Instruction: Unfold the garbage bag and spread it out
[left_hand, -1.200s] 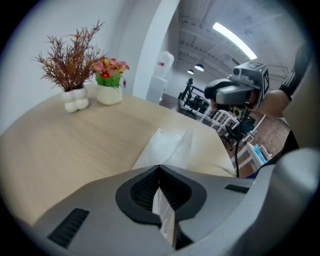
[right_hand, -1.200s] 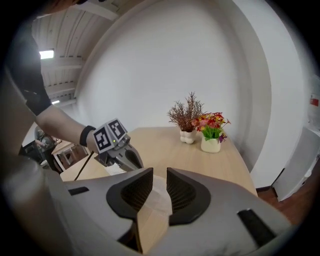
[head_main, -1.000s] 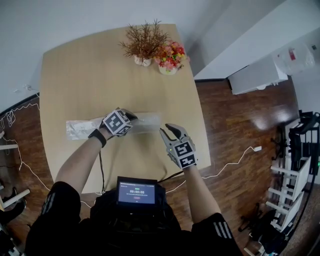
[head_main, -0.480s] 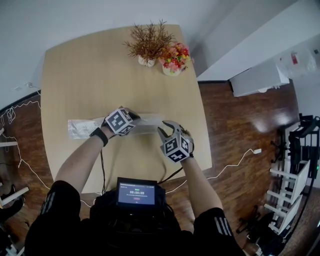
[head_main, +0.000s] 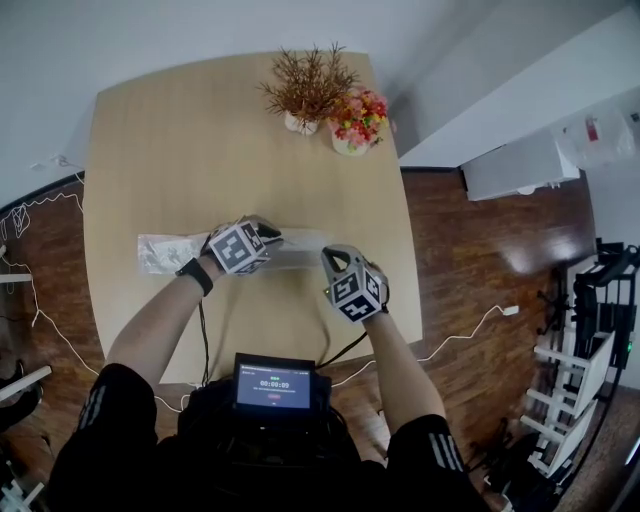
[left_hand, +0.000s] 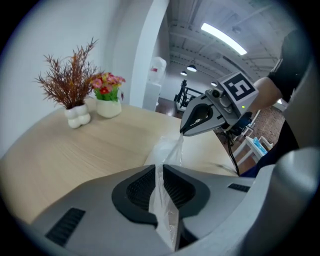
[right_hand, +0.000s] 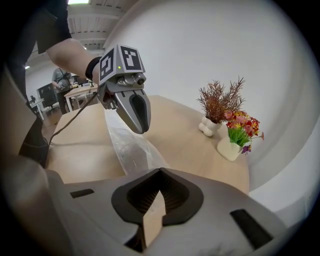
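Bright, even indoor light in all views: a ceiling strip light (left_hand: 222, 37) glows in the left gripper view, and the wooden floor (head_main: 522, 250) carries a pale glare patch. Shadows on the table (head_main: 200, 150) are soft and faint; the garbage bag (right_hand: 127, 145) catches small highlights. Both gripper views are fisheye-bent with dark corners and a slightly soft foreground.

Middle of the garbage bag (head_main: 163, 252) beneath the left gripper (head_main: 268, 236); screen (head_main: 273, 383) text unreadably small.
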